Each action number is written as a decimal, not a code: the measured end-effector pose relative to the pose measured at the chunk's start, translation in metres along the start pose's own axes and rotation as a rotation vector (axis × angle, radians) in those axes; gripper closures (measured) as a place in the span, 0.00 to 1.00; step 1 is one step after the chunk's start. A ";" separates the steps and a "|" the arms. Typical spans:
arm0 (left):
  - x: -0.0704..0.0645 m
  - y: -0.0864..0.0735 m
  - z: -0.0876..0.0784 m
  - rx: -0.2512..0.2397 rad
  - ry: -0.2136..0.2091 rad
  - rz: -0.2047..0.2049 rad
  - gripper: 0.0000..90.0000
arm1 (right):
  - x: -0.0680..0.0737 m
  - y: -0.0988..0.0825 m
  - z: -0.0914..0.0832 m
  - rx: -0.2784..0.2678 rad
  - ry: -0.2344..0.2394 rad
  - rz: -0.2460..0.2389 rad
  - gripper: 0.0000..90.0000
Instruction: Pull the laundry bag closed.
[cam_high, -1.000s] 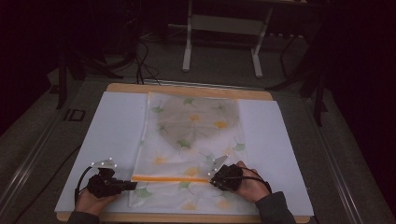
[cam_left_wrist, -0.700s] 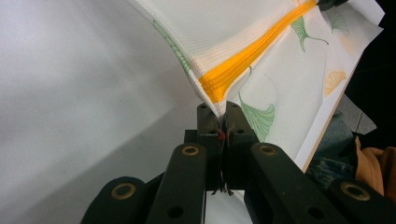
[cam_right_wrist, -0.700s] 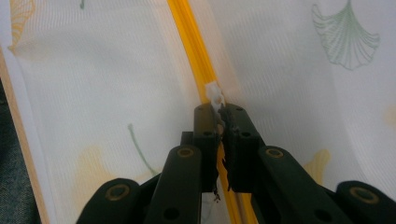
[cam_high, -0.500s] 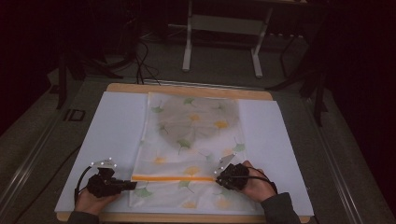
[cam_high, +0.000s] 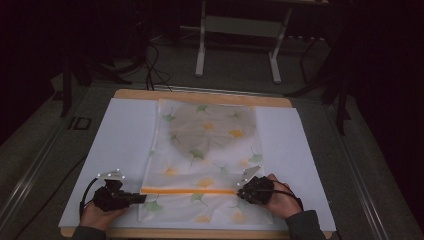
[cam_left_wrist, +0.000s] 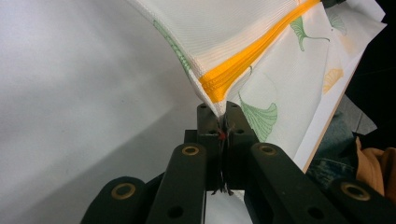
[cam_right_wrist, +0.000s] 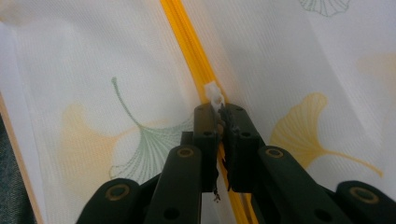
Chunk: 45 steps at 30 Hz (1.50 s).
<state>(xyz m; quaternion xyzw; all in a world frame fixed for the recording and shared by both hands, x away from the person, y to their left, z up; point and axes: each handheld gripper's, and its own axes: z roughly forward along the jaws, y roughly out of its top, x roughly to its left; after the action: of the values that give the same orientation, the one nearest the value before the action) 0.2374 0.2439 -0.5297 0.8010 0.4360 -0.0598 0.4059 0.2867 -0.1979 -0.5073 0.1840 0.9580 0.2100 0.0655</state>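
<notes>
Left gripper (cam_high: 137, 198) first: from above we find it at about seven o'clock on the table, held in the person's left hand (cam_high: 97, 215), its jaws pointing toward three o'clock. Through its own camera we see those black jaws pressed together on the corner of the mesh bag (cam_left_wrist: 261, 60), right where the orange zipper (cam_left_wrist: 247, 58) ends, and the fabric lifts off the white sheet (cam_left_wrist: 70, 93) in a curve as it runs up to the pinch.

Over to the right gripper (cam_high: 242, 192), at roughly five o'clock on the table, cupped in the right hand (cam_high: 280, 200) and aimed toward nine o'clock. In its own view we see the jaws closed on the small white zipper pull (cam_right_wrist: 215, 97), with the zipper running from twelve o'clock straight down between them.

We spot the mesh bag (cam_high: 210, 150) lying flat down the middle of the white sheet (cam_high: 125, 140), printed with green and yellow ginkgo leaves. A darker rounded shape shows through its far half, toward twelve o'clock; what it is we cannot tell. The zipper (cam_high: 190, 190) stretches as an orange line across the near part of the bag, from one gripper to the other. Beneath the sheet, the wooden table (cam_high: 200, 95) edge peeks out at the far side.
</notes>
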 end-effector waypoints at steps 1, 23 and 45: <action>0.000 0.000 0.000 -0.001 -0.002 0.000 0.98 | 0.000 -0.001 0.000 0.004 -0.006 0.002 0.94; 0.001 0.000 -0.001 -0.004 -0.001 -0.004 0.98 | -0.016 -0.036 -0.017 -0.001 -0.044 0.086 0.94; 0.000 0.000 0.001 0.010 -0.006 0.003 0.98 | -0.025 -0.065 -0.037 0.013 -0.050 0.135 0.94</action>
<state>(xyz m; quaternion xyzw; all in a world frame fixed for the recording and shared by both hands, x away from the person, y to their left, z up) 0.2379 0.2433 -0.5308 0.8035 0.4334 -0.0637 0.4031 0.2806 -0.2764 -0.5007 0.2536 0.9429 0.2028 0.0741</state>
